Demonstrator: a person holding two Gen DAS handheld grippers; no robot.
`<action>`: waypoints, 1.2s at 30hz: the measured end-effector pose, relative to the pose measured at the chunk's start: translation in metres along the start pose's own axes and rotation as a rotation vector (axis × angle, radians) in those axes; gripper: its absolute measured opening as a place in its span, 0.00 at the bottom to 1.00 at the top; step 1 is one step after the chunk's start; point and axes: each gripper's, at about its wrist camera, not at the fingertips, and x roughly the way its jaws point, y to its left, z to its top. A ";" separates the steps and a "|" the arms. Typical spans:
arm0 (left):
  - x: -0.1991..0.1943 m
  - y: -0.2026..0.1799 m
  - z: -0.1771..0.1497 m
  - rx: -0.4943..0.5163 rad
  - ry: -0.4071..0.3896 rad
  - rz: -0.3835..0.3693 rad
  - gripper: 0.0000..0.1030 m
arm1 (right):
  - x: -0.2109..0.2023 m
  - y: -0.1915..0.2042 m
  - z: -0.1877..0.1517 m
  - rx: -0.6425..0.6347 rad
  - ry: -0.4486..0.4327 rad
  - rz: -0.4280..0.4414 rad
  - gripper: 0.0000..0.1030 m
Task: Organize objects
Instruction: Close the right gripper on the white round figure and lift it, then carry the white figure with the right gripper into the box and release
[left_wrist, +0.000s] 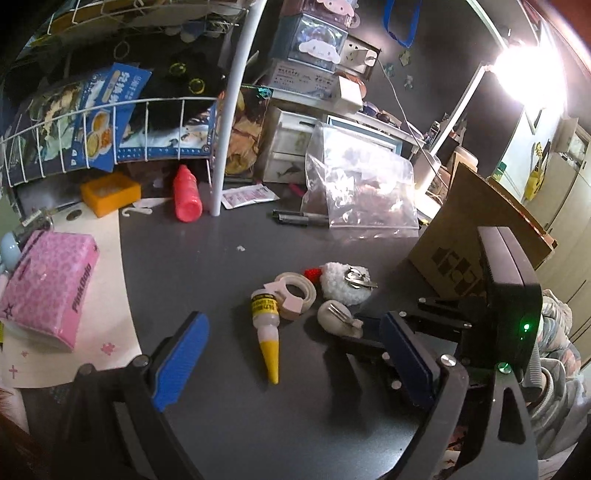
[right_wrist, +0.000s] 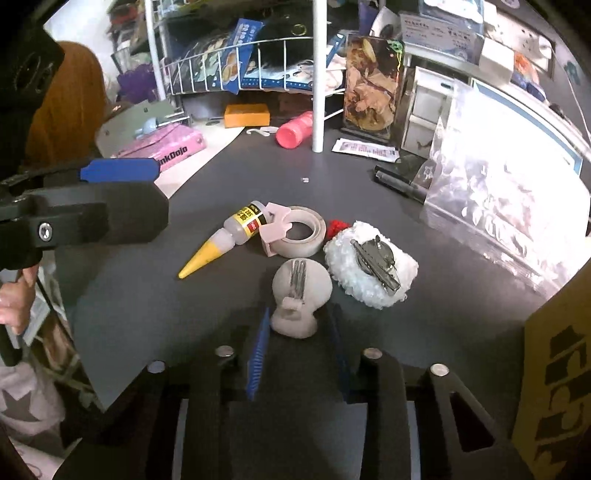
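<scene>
Lying on the dark desk (left_wrist: 221, 266) is a small cluster: a glue bottle (left_wrist: 266, 325) with a yellow tip, a tape roll (left_wrist: 297, 295) touching its far end, a white fuzzy pouch (left_wrist: 345, 282) with a metal clip on top, and a pale hair clip (left_wrist: 334, 317) nearest the right gripper.

The left gripper (left_wrist: 291, 365) hovers over the near part of the desk with its blue pads (left_wrist: 181, 365) spread wide and nothing between them; the glue bottle's tip points into the gap. In the right wrist view it shows at the left, above the desk.

The right gripper (right_wrist: 299, 354) sits low, its blue pads (right_wrist: 256, 362) set fairly narrow on either side of the hair clip's (right_wrist: 297, 301) near end. Whether the pads touch it cannot be told.

Farther back stand a white pole (left_wrist: 231, 122), a pink bottle (left_wrist: 186, 197) lying just left of it, an orange box (left_wrist: 110, 192), a wire rack (left_wrist: 110, 133) and a clear bag (left_wrist: 362, 184). A pink tissue pack (left_wrist: 48, 288) lies far left, a cardboard box (left_wrist: 465, 240) at the right.
</scene>
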 end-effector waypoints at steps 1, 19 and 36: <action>0.002 -0.002 0.000 0.007 0.006 0.000 0.90 | 0.000 0.000 0.000 -0.005 -0.002 -0.003 0.19; 0.001 -0.048 0.025 0.084 0.019 -0.207 0.59 | -0.080 0.013 0.012 -0.136 -0.158 0.039 0.17; -0.007 -0.154 0.089 0.262 -0.011 -0.354 0.36 | -0.176 -0.043 0.011 -0.119 -0.265 -0.084 0.17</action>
